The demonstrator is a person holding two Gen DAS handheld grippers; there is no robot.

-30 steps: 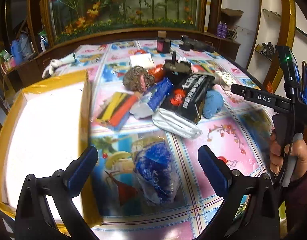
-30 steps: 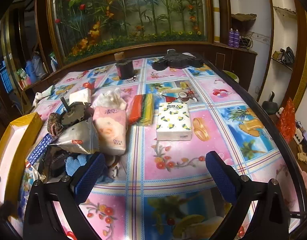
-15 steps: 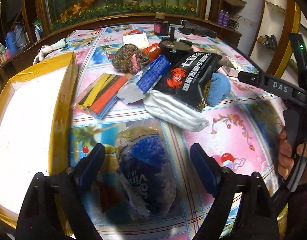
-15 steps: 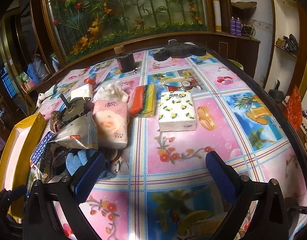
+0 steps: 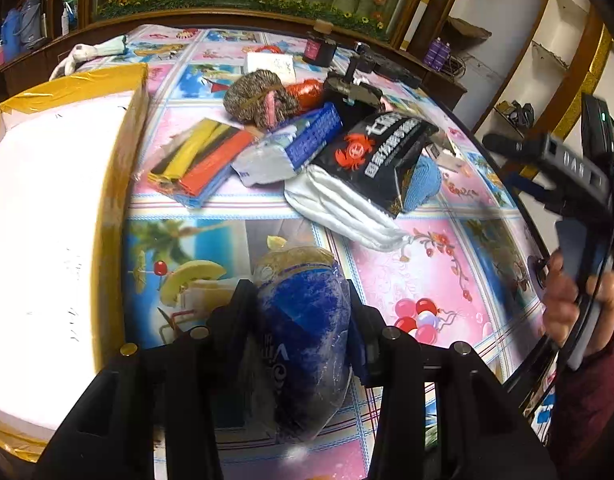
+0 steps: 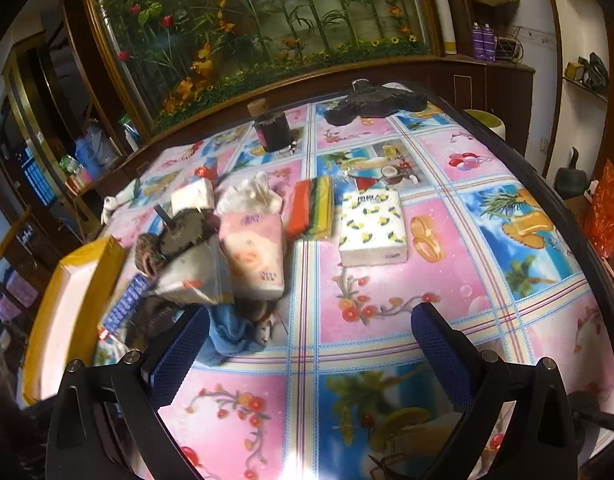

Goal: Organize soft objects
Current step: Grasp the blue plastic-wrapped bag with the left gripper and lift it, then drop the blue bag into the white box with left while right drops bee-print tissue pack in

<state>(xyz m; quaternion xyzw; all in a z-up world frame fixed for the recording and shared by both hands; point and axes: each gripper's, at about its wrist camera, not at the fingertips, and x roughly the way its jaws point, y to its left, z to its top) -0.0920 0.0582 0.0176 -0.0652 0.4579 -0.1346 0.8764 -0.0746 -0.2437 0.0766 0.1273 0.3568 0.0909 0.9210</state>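
Note:
My left gripper (image 5: 301, 312) is shut on a blue soft pack in clear wrap (image 5: 307, 332) lying on the tablecloth beside the yellow-edged box (image 5: 119, 184). Beyond it lies a pile: striped cloth pack (image 5: 203, 164), blue-white tissue pack (image 5: 291, 148), black crab-print bag (image 5: 383, 156), white folded cloth (image 5: 343, 208), blue cloth (image 5: 423, 180), brown knit ball (image 5: 259, 98). My right gripper (image 6: 307, 344) is open and empty above the table; it also shows in the left wrist view (image 5: 547, 156). Ahead of it lie a lemon-print tissue pack (image 6: 373, 226), a pink tissue pack (image 6: 255, 252) and a striped pack (image 6: 313, 206).
A dark jar (image 6: 273, 130) and a black tool (image 6: 375, 102) stand at the table's far edge. A white toy (image 5: 87, 52) lies at the far left. The box (image 6: 67, 300) sits left of the pile. The round table edge (image 6: 567, 216) curves at the right.
My left gripper has moved down and forward over the blue soft pack and closed its fingers on it. My right gripper has stayed open, shifting slightly.

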